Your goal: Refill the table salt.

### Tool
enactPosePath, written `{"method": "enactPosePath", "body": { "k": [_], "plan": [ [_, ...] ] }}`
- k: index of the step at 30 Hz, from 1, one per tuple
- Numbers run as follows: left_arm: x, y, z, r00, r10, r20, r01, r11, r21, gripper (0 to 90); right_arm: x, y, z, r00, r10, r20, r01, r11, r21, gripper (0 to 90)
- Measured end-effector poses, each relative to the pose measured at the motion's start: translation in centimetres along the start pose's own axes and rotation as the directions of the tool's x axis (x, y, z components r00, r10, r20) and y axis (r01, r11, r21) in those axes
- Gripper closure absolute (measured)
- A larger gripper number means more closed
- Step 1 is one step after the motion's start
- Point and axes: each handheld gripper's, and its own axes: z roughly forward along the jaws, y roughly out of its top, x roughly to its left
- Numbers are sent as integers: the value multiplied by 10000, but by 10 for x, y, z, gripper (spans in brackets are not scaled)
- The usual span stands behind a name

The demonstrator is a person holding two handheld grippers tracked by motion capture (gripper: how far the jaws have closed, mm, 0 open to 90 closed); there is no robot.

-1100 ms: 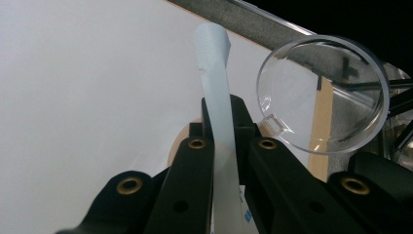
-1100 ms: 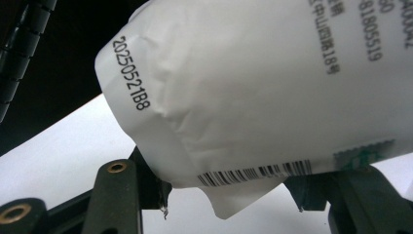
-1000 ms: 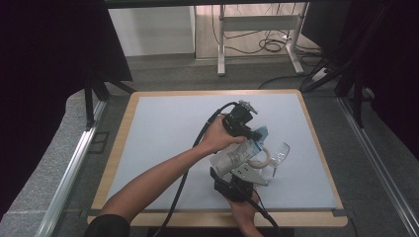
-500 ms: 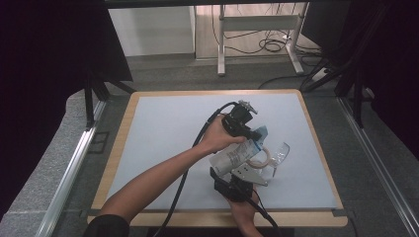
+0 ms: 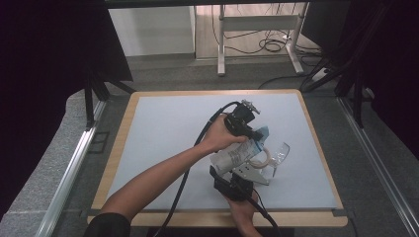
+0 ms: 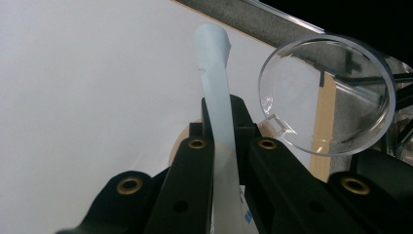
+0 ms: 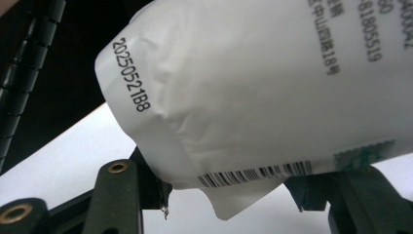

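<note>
right gripper [image 5: 240,174]: nearest the person, jaws clamped round the fat white pouch [image 7: 253,87], which bulges over them
pouch feel: looks soft, crinkly, probably light; squeeze gently
left gripper [image 5: 251,129]: farther out, pinching the pouch's flat blue top seal [image 6: 216,92], the best handle
clear lid [image 6: 324,92]: just beside that seal

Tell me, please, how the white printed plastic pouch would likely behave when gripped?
The white printed plastic pouch is probably soft and crushable: its film shows dents and creases. Its flat sealed edge looks thin and floppy, though pinched firmly. It likely weighs little.
</note>
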Motion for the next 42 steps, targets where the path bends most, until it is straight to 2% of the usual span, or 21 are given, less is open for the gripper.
{"method": "enactPosePath", "body": {
  "k": [20,34,42],
  "plan": [
    [1,0,2,10000,26,47,-27,9999,124,900,2,0,0,10000,17,-5,-17,10000,0,443],
    [1,0,2,10000,33,83,-35,9998,179,900,3,3,-4,9993,317,-218,-318,9995,-64,447],
    [1,0,3,9999,20,108,-22,9998,193,900,3,3,-4,9992,316,-227,-317,9995,-42,447]
  ]
}}
